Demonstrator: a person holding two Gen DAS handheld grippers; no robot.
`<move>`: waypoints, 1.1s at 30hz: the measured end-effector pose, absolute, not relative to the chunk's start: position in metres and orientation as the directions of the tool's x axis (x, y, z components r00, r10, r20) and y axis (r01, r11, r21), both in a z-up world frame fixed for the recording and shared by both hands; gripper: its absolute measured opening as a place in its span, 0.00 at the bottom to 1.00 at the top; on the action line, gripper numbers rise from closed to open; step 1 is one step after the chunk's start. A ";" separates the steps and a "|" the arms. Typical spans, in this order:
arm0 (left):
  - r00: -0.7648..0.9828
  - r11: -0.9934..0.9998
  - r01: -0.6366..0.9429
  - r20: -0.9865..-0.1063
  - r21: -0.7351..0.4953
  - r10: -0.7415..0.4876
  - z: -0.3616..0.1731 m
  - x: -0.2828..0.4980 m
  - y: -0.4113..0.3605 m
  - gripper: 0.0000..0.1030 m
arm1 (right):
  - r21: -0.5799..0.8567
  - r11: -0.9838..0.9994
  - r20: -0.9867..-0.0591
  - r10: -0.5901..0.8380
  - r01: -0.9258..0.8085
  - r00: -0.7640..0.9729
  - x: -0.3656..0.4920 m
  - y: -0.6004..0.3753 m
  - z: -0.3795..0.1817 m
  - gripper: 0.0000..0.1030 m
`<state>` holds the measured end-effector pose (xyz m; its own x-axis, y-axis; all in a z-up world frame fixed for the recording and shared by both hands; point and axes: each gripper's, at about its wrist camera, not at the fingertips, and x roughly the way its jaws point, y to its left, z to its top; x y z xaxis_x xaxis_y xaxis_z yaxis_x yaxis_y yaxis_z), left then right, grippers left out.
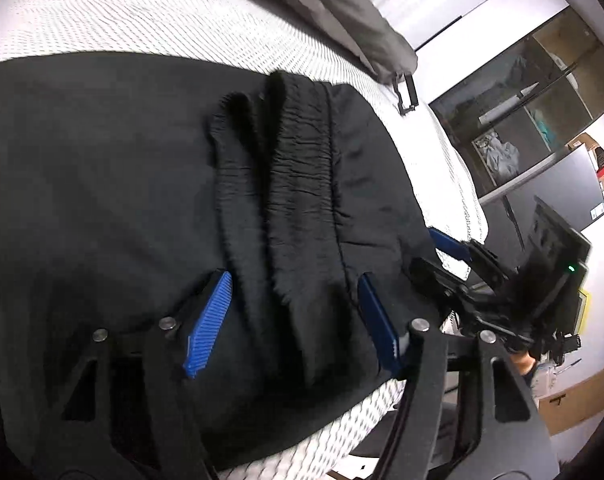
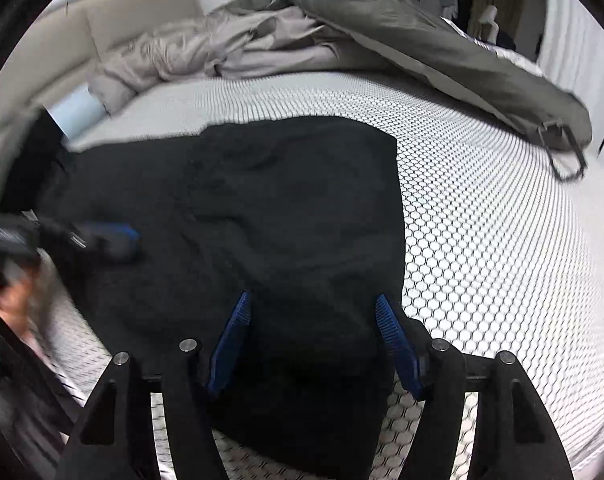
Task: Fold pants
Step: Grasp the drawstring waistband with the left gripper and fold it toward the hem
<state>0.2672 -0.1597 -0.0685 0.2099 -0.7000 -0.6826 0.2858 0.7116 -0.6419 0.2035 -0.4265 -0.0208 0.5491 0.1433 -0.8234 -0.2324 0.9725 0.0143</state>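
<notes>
Pants [image 1: 102,180] are spread flat on the bed [image 2: 502,260]; the waistband [image 1: 298,184] is straddled by the spread left tongs [image 1: 294,320], while the right tongs [image 2: 314,340], also spread, are held over the other end.

Ahead of the right claw a honeycomb-patterned mattress [image 2: 482,220] stretches to a rumpled grey duvet [image 2: 402,44] and beige headboard [image 2: 114,20], while right of the left claw stands a glass-fronted cabinet [image 1: 542,108] above a cardboard box [image 1: 582,400].
</notes>
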 end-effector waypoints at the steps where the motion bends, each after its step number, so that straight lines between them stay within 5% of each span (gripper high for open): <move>1: 0.216 0.716 0.272 -0.684 -0.643 -0.697 -0.071 0.271 -0.162 0.60 | 0.032 0.975 -0.822 0.150 -0.220 0.549 0.203 -0.437 -0.022 0.65; 5: 0.296 0.735 0.223 -0.674 -0.640 -0.677 -0.074 0.277 -0.162 0.21 | 0.022 0.977 -0.827 0.137 -0.211 0.546 0.207 -0.427 -0.029 0.65; 11: 0.425 0.767 0.264 -0.643 -0.585 -0.637 -0.045 0.268 -0.146 0.09 | 0.017 0.977 -0.821 0.135 -0.213 0.554 0.215 -0.419 -0.034 0.69; 18: 0.567 0.815 0.179 -0.619 -0.551 -0.543 -0.016 0.254 -0.054 0.08 | 0.059 0.972 -0.816 0.179 -0.228 0.549 0.231 -0.390 -0.028 0.71; 23: 0.599 0.939 0.050 -0.742 -0.341 -0.302 -0.035 0.257 -0.012 0.14 | 0.079 0.974 -0.846 0.178 -0.212 0.502 0.243 -0.379 -0.040 0.72; 26: 0.539 0.935 0.023 -0.783 -0.354 -0.310 -0.058 0.264 -0.002 0.25 | 0.096 0.976 -0.860 0.181 -0.196 0.477 0.247 -0.377 -0.046 0.72; 33: 0.532 0.941 0.031 -0.792 -0.336 -0.300 -0.049 0.256 -0.005 0.27 | 0.362 0.922 -0.835 0.387 -0.140 0.392 0.234 -0.404 -0.047 0.71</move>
<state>0.2558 -0.0053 -0.0495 0.5317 -0.3004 -0.7918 0.0313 0.9413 -0.3361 0.2344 -0.4043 -0.0475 0.3919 0.3872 -0.8346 -0.1401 0.9217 0.3618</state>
